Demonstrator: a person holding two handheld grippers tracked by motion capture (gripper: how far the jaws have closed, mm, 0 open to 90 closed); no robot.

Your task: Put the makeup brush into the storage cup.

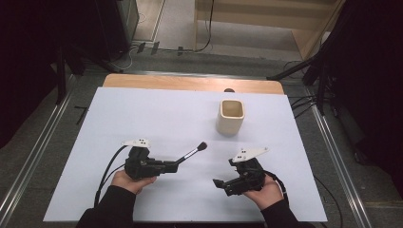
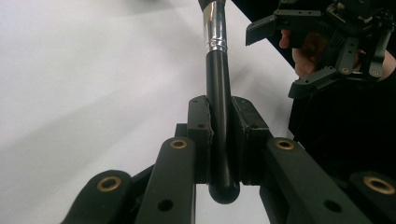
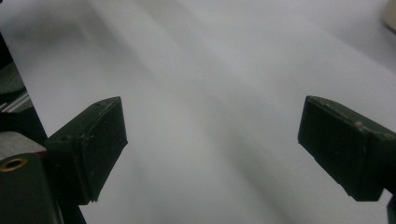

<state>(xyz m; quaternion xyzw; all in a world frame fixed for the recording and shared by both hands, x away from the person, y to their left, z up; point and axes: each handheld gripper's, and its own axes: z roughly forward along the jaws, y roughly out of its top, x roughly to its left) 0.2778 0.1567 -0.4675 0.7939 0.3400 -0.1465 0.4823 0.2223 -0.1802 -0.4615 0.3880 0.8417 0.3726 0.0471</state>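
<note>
A makeup brush (image 1: 192,152) with a black handle, a silver ferrule and dark bristles is held off the white sheet, its tip pointing up and to the right. My left gripper (image 1: 172,166) is shut on the handle (image 2: 219,116) near its rounded end. A cream, square-mouthed cup (image 1: 231,116) stands upright on the sheet, beyond and to the right of the brush tip. My right gripper (image 1: 219,184) is held low at the front right, pointing left, jaws wide open with nothing between them (image 3: 212,140). The left gripper view also catches the right gripper (image 2: 285,51).
A white sheet (image 1: 157,118) covers the wooden table, whose far edge (image 1: 190,83) shows. Metal rails (image 1: 40,142) run along both sides. Cables and dark stands lie on the floor beyond. A corner of the cup (image 3: 390,14) shows at top right of the right gripper view.
</note>
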